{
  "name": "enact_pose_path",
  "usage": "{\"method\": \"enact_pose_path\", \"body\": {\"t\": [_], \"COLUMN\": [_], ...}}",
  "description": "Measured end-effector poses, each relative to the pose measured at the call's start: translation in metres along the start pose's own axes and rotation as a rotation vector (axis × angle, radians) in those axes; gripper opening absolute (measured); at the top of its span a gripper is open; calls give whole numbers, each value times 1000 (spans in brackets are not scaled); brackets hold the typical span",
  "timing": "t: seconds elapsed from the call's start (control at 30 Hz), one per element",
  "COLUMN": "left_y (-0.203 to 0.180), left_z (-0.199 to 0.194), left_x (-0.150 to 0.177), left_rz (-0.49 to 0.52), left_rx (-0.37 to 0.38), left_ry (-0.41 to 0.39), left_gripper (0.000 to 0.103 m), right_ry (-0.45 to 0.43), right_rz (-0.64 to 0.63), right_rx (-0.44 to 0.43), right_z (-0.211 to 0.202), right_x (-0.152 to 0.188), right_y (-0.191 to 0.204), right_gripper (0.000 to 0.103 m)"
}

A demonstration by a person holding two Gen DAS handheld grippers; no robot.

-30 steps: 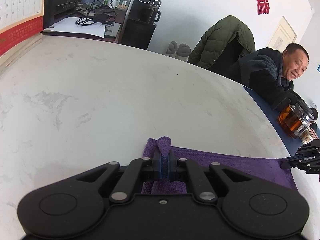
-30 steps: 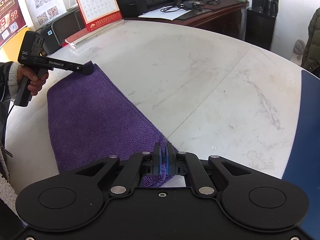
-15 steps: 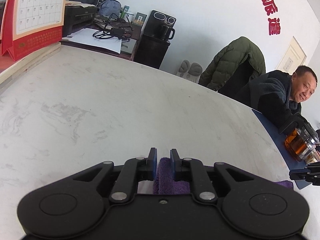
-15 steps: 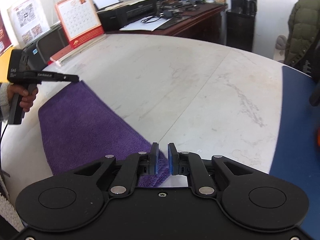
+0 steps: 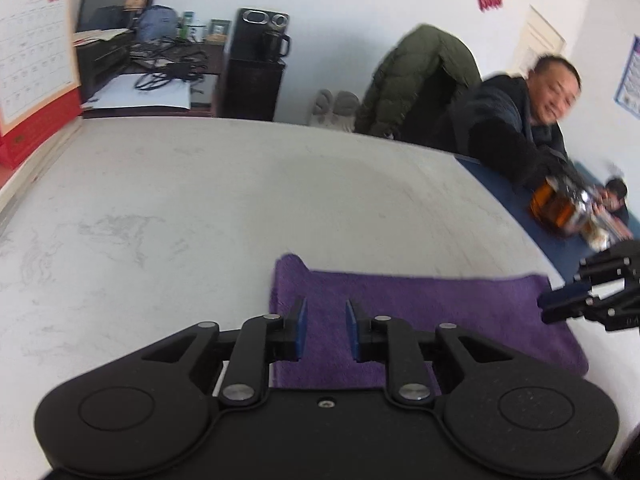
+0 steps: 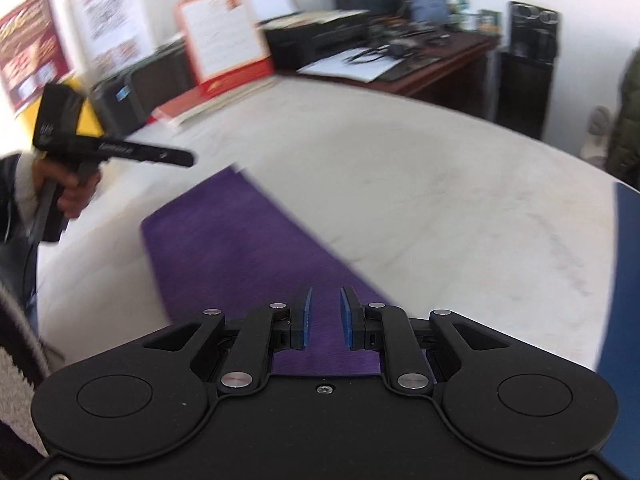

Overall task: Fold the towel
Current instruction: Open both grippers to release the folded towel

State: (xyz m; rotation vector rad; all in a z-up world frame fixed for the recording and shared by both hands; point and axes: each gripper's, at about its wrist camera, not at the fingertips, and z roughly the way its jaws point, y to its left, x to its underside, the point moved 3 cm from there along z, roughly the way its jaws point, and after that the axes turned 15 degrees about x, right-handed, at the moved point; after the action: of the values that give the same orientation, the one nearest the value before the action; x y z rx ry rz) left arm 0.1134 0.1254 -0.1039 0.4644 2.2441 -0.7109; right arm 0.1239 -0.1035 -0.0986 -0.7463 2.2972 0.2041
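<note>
A purple towel (image 5: 420, 312) lies folded flat as a long strip on the white marble table (image 5: 200, 200). My left gripper (image 5: 326, 308) hovers just above the towel's left end. Its jaws are opening, and nothing is pinched between the blue pads. At the towel's right end, the right gripper (image 5: 554, 306) hangs beside the edge. In the right wrist view the right gripper (image 6: 325, 300) is over the near end of the towel (image 6: 240, 240), jaws opening and clear of the cloth. The left gripper (image 6: 176, 158), held by a hand, is above the far corner.
A red desk calendar (image 5: 32, 60) stands at the table's left edge, with books beneath it. A seated person (image 5: 512, 136) leans on a blue mat (image 6: 624, 260) at the right, next to a glass teapot (image 5: 560, 208). A cluttered desk lies beyond the table.
Both grippers were shut on the towel's end corners. They have let go, opened, and drawn back and up, and the towel now lies flat.
</note>
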Motion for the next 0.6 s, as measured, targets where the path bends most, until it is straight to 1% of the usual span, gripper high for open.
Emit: {"method": "enact_pose_path", "body": {"t": [0.07, 0.17, 0.33, 0.37, 0.6], "left_y": [-5, -1, 9, 9, -3], "left_z": [11, 22, 24, 23, 10], "left_x": [9, 18, 23, 24, 33], "left_rz": [22, 24, 14, 8, -23], "left_rx": [15, 15, 37, 39, 24], "left_ry": [39, 54, 23, 19, 33], "left_gripper": [19, 19, 19, 19, 19], "right_ry": [33, 52, 90, 84, 100], "right_rz": [-49, -94, -137, -144, -165], "right_rx": [-6, 13, 28, 29, 0], "right_z": [7, 15, 32, 33, 38], "right_x": [1, 1, -2, -1, -4], "right_y": [15, 27, 33, 33, 34], "right_gripper": [15, 15, 15, 15, 15]}}
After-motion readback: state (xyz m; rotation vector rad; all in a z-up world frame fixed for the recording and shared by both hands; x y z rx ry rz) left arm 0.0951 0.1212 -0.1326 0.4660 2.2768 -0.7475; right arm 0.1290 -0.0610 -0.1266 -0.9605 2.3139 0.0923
